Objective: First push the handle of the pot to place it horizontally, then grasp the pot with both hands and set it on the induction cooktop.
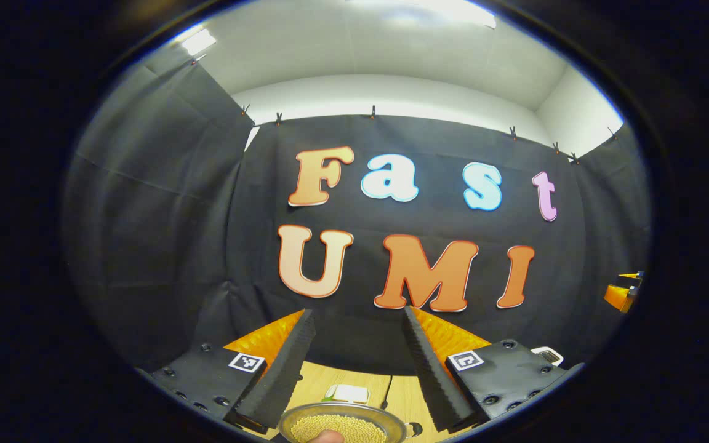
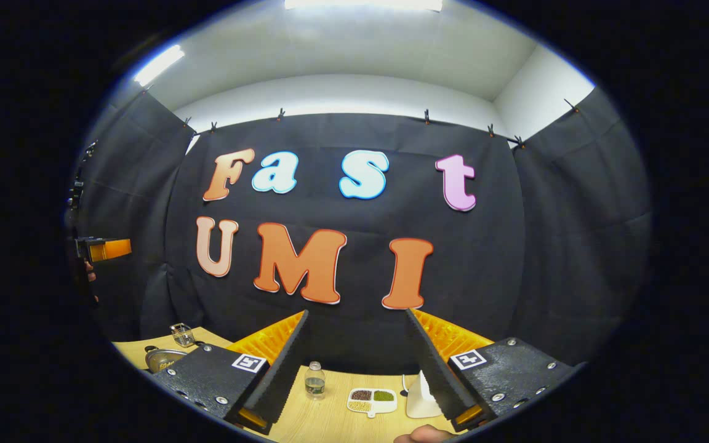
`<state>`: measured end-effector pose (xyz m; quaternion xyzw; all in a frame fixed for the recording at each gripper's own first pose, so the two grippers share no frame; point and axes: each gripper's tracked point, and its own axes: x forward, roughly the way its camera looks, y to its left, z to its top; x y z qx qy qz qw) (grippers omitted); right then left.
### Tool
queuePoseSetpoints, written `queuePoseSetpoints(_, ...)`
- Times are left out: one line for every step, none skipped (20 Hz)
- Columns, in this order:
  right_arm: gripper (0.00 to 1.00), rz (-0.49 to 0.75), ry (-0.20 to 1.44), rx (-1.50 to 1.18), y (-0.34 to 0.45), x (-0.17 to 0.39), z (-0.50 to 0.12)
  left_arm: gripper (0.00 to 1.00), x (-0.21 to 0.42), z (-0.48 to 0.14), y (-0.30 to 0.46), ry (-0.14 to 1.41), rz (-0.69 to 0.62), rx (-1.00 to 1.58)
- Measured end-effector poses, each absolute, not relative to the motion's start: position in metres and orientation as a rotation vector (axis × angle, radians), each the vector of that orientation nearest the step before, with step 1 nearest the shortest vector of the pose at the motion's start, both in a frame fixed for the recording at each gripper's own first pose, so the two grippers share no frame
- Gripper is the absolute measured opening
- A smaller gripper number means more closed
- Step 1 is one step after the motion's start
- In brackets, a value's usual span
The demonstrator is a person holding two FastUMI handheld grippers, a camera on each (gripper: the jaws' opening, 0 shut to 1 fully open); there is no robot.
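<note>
left gripper (image 1: 351,357) raised, fingers spread, holding nothing, pot (image 1: 342,424) of grain below on table (image 1: 317,384), right gripper (image 2: 357,357) likewise spread, bottle (image 2: 314,380) between its fingers

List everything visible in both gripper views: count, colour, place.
Pot: 1, metal, filled with yellowish grains, bottom edge of the left gripper view between the fingers.
Sectioned dish: 1, white, holds dark, green and pale grains, on the table in the right gripper view.
Bottle: 1, clear, on the table left of the dish.
Glass cup: 1, clear, far left of the table.
Metal bowl: 1, silver, near the cup.
White object: 1, right of the dish, partly hidden, cannot identify.
Table: 1, light wood.
Left gripper: 1, open, raised.
Right gripper: 1, open, raised.
</note>
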<state>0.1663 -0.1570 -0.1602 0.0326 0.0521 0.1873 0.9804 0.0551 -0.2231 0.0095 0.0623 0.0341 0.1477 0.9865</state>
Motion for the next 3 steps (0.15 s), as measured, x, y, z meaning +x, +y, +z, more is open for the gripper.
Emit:
queuePoseSetpoints(0.98, 0.383, 0.078, 0.066, -0.156, 0.165, -0.152, 0.93, 0.053, 0.017, -0.230, 0.048, 0.290, 0.127)
queuePoseSetpoints(0.94, 0.391, 0.055, 0.068, -0.154, 0.165, -0.145, 0.93, 0.051, 0.027, -0.236, 0.028, 0.284, 0.133)
queuePoseSetpoints(0.94, 0.399, 0.035, 0.071, -0.150, 0.165, -0.138, 0.93, 0.049, 0.035, -0.241, 0.007, 0.279, 0.148)
